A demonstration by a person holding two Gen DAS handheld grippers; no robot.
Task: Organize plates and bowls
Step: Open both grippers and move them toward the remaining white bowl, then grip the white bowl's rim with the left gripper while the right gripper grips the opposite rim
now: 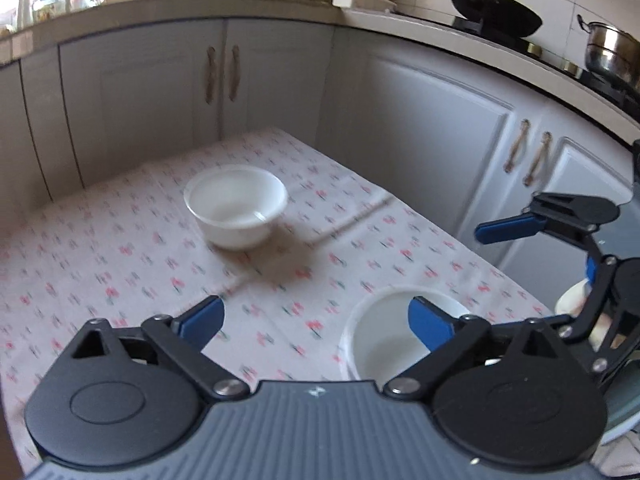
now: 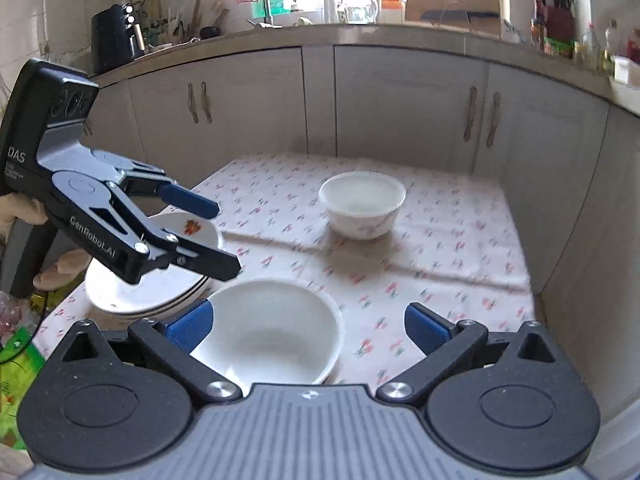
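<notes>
Left wrist view: the left tool (image 1: 316,322) hovers above the tabletop (image 1: 120,240), which wears a flowered cloth, its blue pads spread wide and nothing between them. A deep white bowl (image 1: 236,206) stands alone toward the far side. A wider near bowl (image 1: 380,344) sits just under the right-hand pad, not gripped. At the right edge the right tool (image 1: 532,256) appears, jaws apart and empty.

Right wrist view: the right tool (image 2: 308,326) is likewise spread open, holding nothing, with the near bowl (image 2: 272,332) directly below its left pad. The deep bowl (image 2: 362,204) is well apart from it, farther back. To the left lies a stack of plates (image 2: 156,292), the top one bearing a small floral print; the left tool (image 2: 224,236) hangs over that stack, open.

The step in hand looks like collecting the bowls. To do it well, bring one pad inside the rim and one outside, close firmly on the wall, lift straight up, then nest it without knocking the plates.
</notes>
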